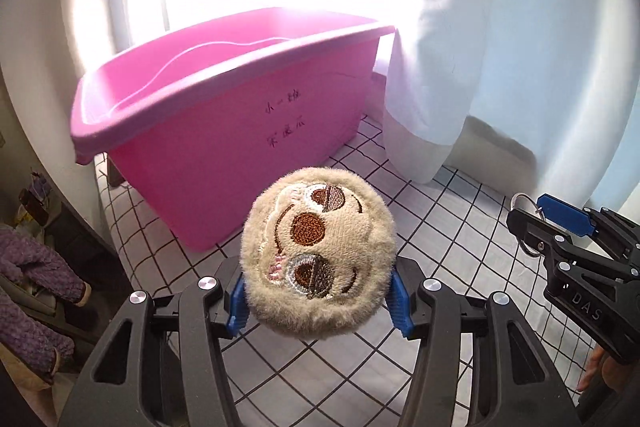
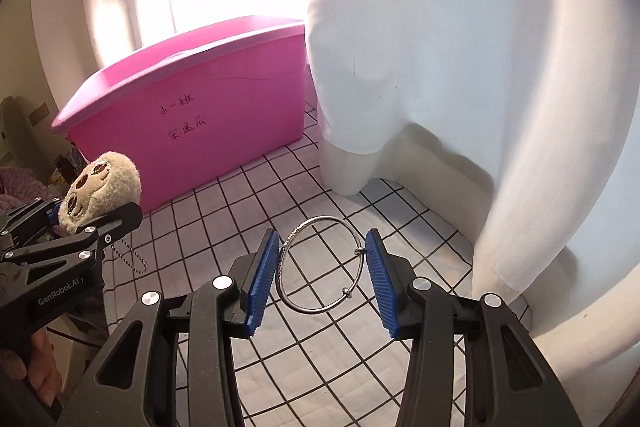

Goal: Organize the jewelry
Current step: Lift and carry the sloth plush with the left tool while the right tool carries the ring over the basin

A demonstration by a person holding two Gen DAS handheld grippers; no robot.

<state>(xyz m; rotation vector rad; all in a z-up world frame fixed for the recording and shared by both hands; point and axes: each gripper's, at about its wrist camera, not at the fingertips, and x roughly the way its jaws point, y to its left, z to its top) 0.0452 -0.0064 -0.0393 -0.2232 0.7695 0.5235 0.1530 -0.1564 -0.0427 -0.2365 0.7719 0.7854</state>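
Here the left gripper (image 1: 318,301) has its blue fingers (image 1: 237,307) clamped on a round plush face charm (image 1: 318,253), beige and fuzzy with embroidered brown eyes and nose, held in the air above the surface (image 1: 460,227), which wears a white cloth with a black grid. In the right wrist view a short ball chain (image 2: 132,255) dangles under the charm. The right gripper (image 2: 322,267) holds a thin silver bangle (image 2: 320,265) the same way: its blue ribbed fingers (image 2: 262,273) press on the ring's two sides, and two small beads sit on the wire near the right-hand pad. The bangle hangs clear of the cloth, with grid squares visible through it.

Beyond both grippers stands a pink plastic bin (image 1: 224,115), open at the top, with dark handwriting on its near wall. It rests on the grid cloth. Just to its right a white curtain (image 2: 440,67) falls to the surface and bunches against it, touching the bin's right end. Bright window light washes out the area behind the bin. At the far left lies a purple knitted garment (image 1: 28,267). Between the held items and the bin only bare cloth shows.
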